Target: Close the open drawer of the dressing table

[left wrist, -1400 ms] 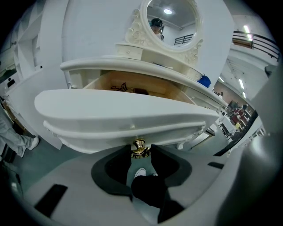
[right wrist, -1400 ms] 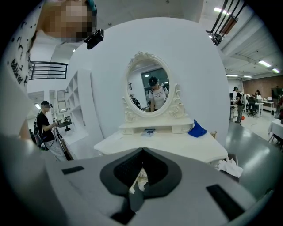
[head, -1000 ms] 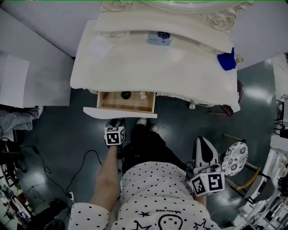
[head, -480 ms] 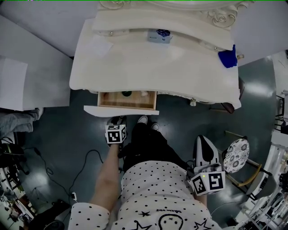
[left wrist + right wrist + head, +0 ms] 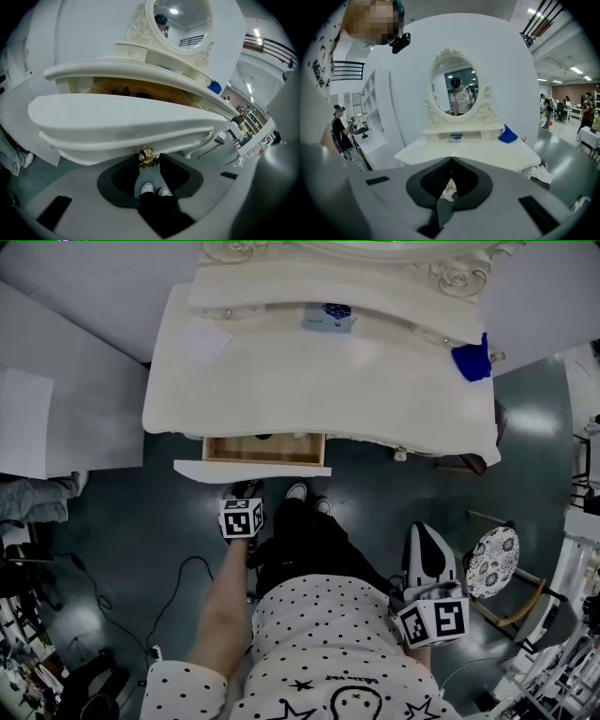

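The white dressing table [image 5: 319, 381] has its left drawer [image 5: 264, 450] out by a narrow strip, wooden inside. My left gripper [image 5: 246, 491] is at the white drawer front [image 5: 251, 471]. In the left gripper view the drawer front [image 5: 126, 122] fills the upper picture, and the gold knob [image 5: 147, 157] sits between the fingertips of the left gripper [image 5: 149, 158], which touch it on both sides. My right gripper [image 5: 419, 534] hangs low at the right, away from the table. Its jaws [image 5: 451, 160] meet at the tips with nothing between them.
On the tabletop lie a blue cloth [image 5: 472, 363], a small box [image 5: 330, 319] and a paper [image 5: 206, 341]. An oval mirror [image 5: 458, 91] stands behind. A patterned stool [image 5: 491, 563] is at the right, and cables [image 5: 178, 577] run over the dark floor. The person's shoes [image 5: 307, 501] stand below the drawer.
The drawer has slid in toward the table, so less of its inside shows. The left gripper followed the drawer front a little. The right gripper stayed put.
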{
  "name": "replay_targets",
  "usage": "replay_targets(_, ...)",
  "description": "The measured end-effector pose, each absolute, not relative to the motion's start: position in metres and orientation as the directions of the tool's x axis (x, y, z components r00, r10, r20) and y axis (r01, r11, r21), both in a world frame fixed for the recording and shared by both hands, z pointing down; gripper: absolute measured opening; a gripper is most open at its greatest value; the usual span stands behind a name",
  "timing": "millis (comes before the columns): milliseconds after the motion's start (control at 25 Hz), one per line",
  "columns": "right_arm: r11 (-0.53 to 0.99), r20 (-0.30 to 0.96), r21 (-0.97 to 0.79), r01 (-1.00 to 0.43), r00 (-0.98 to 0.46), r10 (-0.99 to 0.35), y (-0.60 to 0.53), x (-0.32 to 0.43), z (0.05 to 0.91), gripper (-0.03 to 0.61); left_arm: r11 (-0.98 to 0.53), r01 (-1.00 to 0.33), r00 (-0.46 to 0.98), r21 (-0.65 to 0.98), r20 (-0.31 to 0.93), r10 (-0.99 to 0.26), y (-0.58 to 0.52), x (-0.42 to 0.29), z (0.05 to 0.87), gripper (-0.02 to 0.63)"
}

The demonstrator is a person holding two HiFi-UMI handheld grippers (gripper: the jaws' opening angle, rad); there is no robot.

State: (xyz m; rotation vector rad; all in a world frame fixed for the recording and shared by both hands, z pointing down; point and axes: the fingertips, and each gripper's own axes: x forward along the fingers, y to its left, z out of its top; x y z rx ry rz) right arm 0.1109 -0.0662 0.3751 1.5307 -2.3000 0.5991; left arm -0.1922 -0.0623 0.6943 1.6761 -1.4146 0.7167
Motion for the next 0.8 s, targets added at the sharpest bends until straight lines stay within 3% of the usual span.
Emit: replay_targets(800, 0.290, 0.480, -0.144, -0.946, -0.323, -0.816, -0.073, 0.106, 0.373, 0.009, -0.083, -0.967, 0.247, 0.239, 0.817, -0.521, -0.095, -0.195, 0.695, 0.147)
